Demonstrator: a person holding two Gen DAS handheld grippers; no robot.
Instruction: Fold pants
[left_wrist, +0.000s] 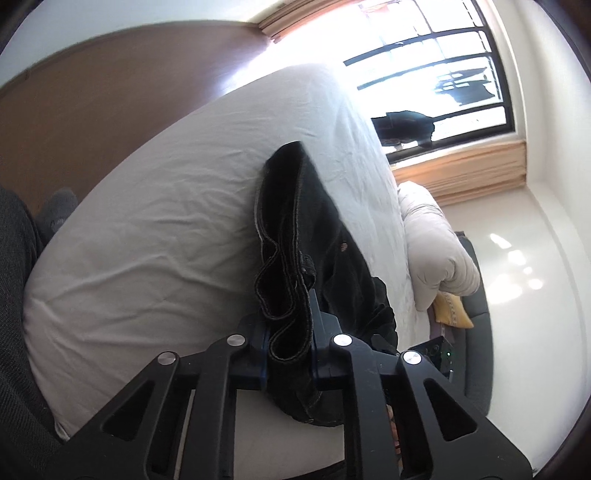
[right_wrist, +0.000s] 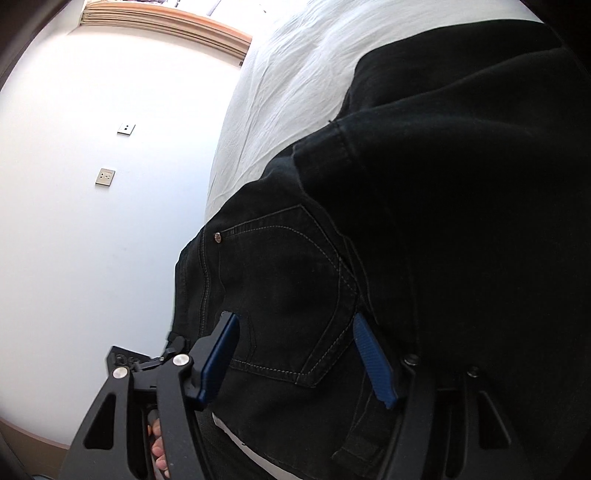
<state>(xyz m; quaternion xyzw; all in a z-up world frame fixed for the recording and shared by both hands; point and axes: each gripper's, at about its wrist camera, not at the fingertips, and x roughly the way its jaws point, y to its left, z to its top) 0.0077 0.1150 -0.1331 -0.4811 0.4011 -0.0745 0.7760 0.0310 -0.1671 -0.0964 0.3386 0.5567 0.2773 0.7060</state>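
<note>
Black pants (left_wrist: 295, 229) lie on the white-sheeted bed (left_wrist: 155, 229), gripped at the waistband by the left gripper while the right gripper stands wide apart over a back pocket.

In the left wrist view the left gripper (left_wrist: 288, 354) is closed tight on a bunched fold of the waistband, the denim squeezed between its blue-edged fingers (left_wrist: 263, 354). In the right wrist view the right gripper (right_wrist: 295, 354) has its blue pads (right_wrist: 373, 358) spread wide, one on either side of the stitched back pocket (right_wrist: 288, 295); it clamps nothing. A folded duvet (left_wrist: 436, 243) sits at the bed's far side, a yellow cushion (left_wrist: 452, 310) just beside it, with a barred window (left_wrist: 436, 74) beyond. Two wall sockets (right_wrist: 105, 177) show on the white wall (right_wrist: 92, 240).
</note>
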